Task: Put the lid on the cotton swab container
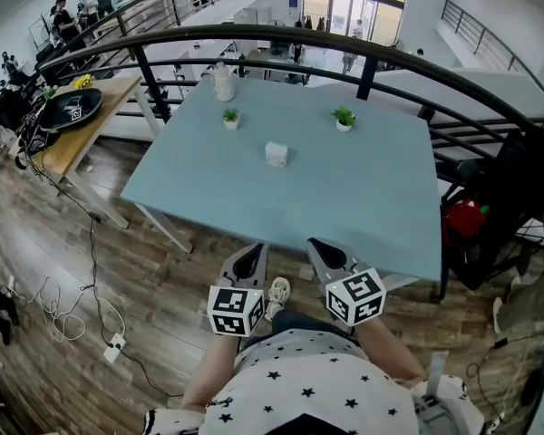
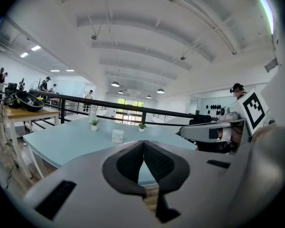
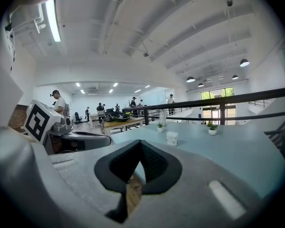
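Note:
A small white cotton swab container (image 1: 276, 154) stands near the middle of the light blue table (image 1: 381, 216); it also shows far off as a white box (image 2: 117, 136) in the left gripper view and as a white box (image 3: 172, 137) in the right gripper view. Whether its lid is on I cannot tell. Both grippers hang close to the person's body, short of the table's near edge. My left gripper (image 1: 247, 263) is shut and empty, pads touching (image 2: 143, 148). My right gripper (image 1: 325, 254) is shut and empty too (image 3: 140, 148).
Two small potted plants (image 1: 230, 116) (image 1: 344, 117) and a pale bottle (image 1: 223, 82) stand at the table's far side. A black railing (image 1: 281, 34) curves behind it. A wooden table (image 1: 82, 116) stands at left, cables (image 1: 72, 306) lie on the floor, a black chair (image 1: 503, 216) at right.

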The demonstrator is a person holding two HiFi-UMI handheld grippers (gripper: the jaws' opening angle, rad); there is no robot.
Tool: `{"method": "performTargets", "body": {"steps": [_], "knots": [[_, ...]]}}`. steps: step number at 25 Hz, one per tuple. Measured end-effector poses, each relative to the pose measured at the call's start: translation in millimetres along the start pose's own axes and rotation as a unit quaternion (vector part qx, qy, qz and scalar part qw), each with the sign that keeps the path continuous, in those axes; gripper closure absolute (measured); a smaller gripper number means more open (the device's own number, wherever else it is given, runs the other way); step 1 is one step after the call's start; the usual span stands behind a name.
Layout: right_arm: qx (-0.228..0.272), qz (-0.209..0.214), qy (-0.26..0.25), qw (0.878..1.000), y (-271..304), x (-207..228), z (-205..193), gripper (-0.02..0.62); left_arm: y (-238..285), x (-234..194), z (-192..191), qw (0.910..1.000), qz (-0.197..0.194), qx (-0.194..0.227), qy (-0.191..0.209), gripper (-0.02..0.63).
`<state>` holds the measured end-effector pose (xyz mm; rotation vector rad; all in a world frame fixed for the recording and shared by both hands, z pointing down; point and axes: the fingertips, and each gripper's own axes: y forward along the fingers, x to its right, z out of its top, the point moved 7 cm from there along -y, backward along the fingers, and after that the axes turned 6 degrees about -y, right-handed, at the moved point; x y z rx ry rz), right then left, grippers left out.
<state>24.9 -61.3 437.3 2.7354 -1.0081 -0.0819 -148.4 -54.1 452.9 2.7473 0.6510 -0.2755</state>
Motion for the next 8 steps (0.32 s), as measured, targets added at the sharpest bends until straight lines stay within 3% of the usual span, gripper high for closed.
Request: {"method": "performTargets", "body": {"steps": [8], "knots": [[0.002,0.0,0.002,1.0,1.4,7.5,-0.1,0.59,6.1,1.3,2.9,1.0,-0.002,0.002,-0.002,0.603]]}}
